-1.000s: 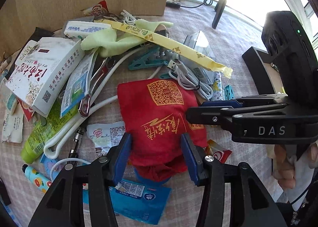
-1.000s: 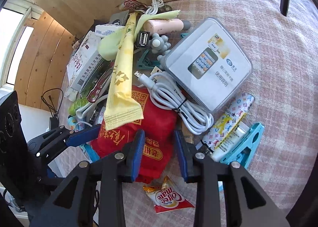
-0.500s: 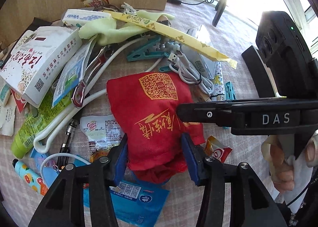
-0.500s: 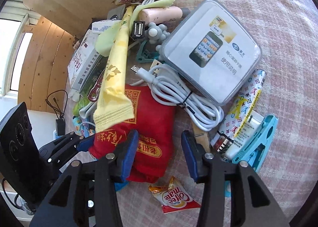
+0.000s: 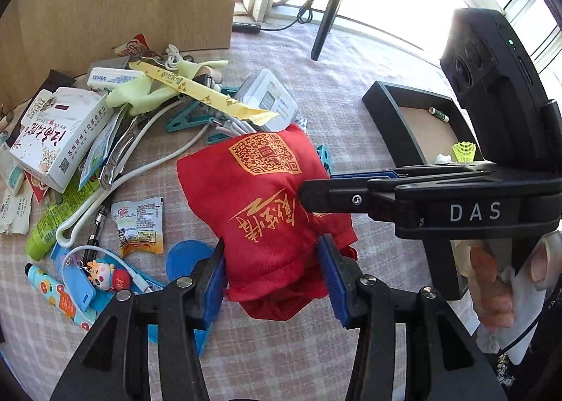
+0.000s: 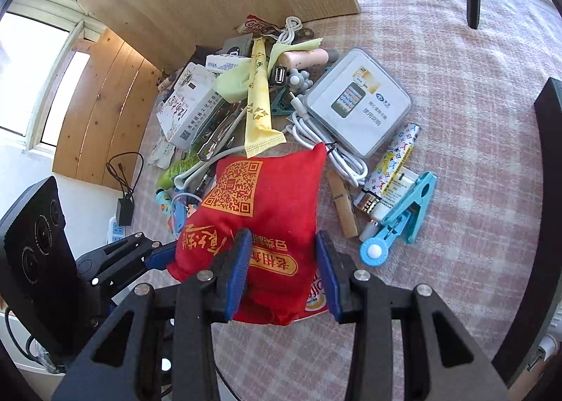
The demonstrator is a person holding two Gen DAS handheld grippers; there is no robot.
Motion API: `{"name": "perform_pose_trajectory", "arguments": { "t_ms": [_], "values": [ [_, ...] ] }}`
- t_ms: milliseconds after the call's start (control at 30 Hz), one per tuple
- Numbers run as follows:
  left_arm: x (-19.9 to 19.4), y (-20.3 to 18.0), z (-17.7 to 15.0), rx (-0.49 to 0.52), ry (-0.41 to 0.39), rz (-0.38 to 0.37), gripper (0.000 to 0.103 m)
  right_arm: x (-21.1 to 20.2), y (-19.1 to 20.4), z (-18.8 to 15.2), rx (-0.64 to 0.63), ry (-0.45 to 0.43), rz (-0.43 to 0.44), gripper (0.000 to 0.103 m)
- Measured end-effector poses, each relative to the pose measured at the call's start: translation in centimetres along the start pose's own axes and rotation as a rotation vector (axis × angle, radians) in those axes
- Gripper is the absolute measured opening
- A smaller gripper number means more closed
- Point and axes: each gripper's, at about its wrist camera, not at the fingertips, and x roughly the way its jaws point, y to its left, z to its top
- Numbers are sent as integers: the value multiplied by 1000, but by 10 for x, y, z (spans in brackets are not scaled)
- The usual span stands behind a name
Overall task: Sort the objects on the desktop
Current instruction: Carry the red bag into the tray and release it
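Rising off the counter (image 6: 474, 92), the red cloth pouch (image 5: 270, 197) now hangs between both tools, where half a second ago it lay flat among the clutter. The left tool (image 5: 272, 271) pinches the pouch's lower hem between its blue pads; the right tool (image 6: 282, 271) clamps the adjacent side, its fingers narrowed from the wide stance of a second ago. The yellow sachet (image 6: 260, 102), formerly draped over the pouch, now rests on the pile behind it, and a coffee packet (image 5: 138, 225) lies uncovered. The pouch is thus freed for sorting, probably toward the black tray (image 5: 393, 123) at the counter's right side.
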Motion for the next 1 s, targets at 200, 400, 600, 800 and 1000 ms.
{"name": "perform_pose_trajectory", "arguments": {
  "t_ms": [200, 400, 600, 800, 1000],
  "values": [
    [1, -64, 12, 108, -10, -52, 46, -61, -31, -21, 23, -90, -51, 38],
    [29, -143, 43, 216, -13, -96, 46, -124, -91, -35, 101, -198, -136, 38],
    [61, -217, 67, 303, -9, -123, 47, -174, -155, -40, 195, -279, -241, 38],
    [79, -272, 77, 390, 1, -130, 36, -205, -194, -49, 260, -316, -264, 38],
    [77, -275, 73, 407, -7, -73, 38, -216, -195, -53, 192, -374, -477, 54]
  ]
}}
